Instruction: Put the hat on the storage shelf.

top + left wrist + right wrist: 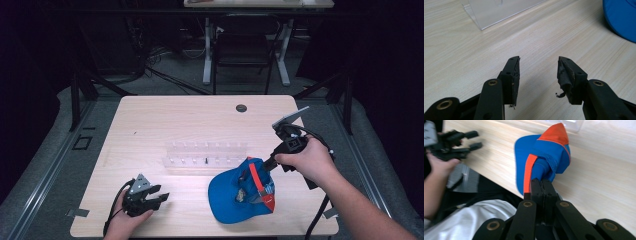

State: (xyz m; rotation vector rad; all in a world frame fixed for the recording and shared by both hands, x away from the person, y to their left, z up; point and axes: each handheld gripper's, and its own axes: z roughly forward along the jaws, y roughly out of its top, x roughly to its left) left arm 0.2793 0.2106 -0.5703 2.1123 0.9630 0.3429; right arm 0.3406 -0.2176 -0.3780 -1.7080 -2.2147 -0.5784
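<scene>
The right gripper (541, 182) has its jaws clamped on the rear edge of the blue and orange cap (240, 192), whose brim rests on the table (150, 120). The left gripper (539, 72) hovers with jaws apart and nothing between them, the cap well off to its right, a clear plastic rack (205, 155) beyond.

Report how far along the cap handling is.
Done: the right gripper has clamped the blue cap by its back edge. In hand: the cap hangs tilted from that grip, brim near the table. Left: the open left gripper hasn't touched it; probably the clear rack comes next.
</scene>
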